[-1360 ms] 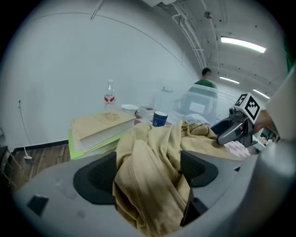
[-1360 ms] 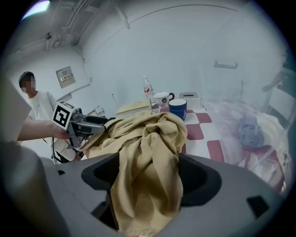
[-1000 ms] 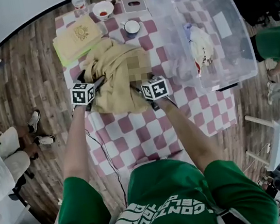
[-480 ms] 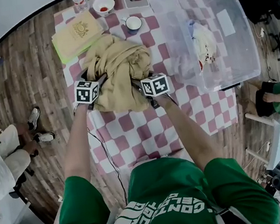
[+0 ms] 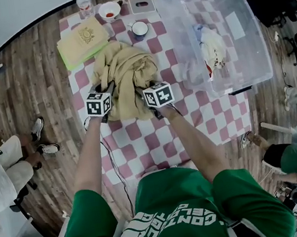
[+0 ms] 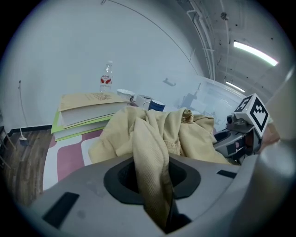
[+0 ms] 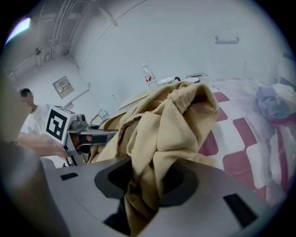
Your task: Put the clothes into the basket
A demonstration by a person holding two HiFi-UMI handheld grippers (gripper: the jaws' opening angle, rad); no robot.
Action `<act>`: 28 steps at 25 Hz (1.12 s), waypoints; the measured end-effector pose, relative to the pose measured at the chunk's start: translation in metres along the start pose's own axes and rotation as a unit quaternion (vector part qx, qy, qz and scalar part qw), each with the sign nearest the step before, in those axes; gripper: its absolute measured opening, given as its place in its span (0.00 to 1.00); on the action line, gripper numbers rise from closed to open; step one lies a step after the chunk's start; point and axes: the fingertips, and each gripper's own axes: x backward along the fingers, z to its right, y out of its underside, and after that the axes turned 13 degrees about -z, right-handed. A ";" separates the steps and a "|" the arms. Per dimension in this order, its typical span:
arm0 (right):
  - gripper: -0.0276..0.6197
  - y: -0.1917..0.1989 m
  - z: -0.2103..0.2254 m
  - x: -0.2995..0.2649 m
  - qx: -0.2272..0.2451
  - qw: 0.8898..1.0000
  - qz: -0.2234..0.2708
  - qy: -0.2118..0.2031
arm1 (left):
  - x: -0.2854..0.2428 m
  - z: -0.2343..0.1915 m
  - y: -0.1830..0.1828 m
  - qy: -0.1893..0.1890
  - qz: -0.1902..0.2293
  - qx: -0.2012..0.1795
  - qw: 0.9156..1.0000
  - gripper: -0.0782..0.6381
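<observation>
My left gripper [image 5: 108, 88] and my right gripper [image 5: 140, 91] are both on the tan garment [image 5: 125, 74], which lies bunched on the red-and-white checked tablecloth [image 5: 156, 136], just left of the clear plastic bin [image 5: 257, 66] and outside it. The 2 grippers sit at the garment's near edge, the left one farther from the bin and the right one nearer to it.

In the left gripper view my jaws are closing, narrow now, with 1 fold of the tan cloth pinched between them and running down into the gap. In the right gripper view my jaws are closing too, a little wider, with a thicker bunch of the same cloth pressed between them. The garment rises in a heap ahead of both sets of jaws.

Inside the bin lies a white garment with red and blue patches [image 5: 212, 45].

Left of the bin, beyond the tan garment, stands a blue mug [image 5: 139, 29]. Farther left of the bin lies a yellow book on a green one [image 5: 82, 40]. At the far edge of the cloth, left of the bin, are a small grey tray [image 5: 142, 2], a white bowl with something red in it [image 5: 109, 9] and a water bottle [image 5: 83, 0].
</observation>
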 end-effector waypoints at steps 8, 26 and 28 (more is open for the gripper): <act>0.24 -0.006 -0.026 0.024 0.025 0.999 0.032 -0.006 | 0.033 0.037 -0.009 0.015 0.046 0.010 0.999 0.20; 0.23 -0.104 -0.097 0.222 0.112 0.964 0.239 -0.022 | 0.205 0.128 -0.144 -0.016 0.249 -0.042 0.968 0.20; 0.23 -0.115 -0.108 0.251 0.125 0.956 0.263 -0.022 | 0.230 0.142 -0.162 -0.025 0.269 -0.058 0.961 0.20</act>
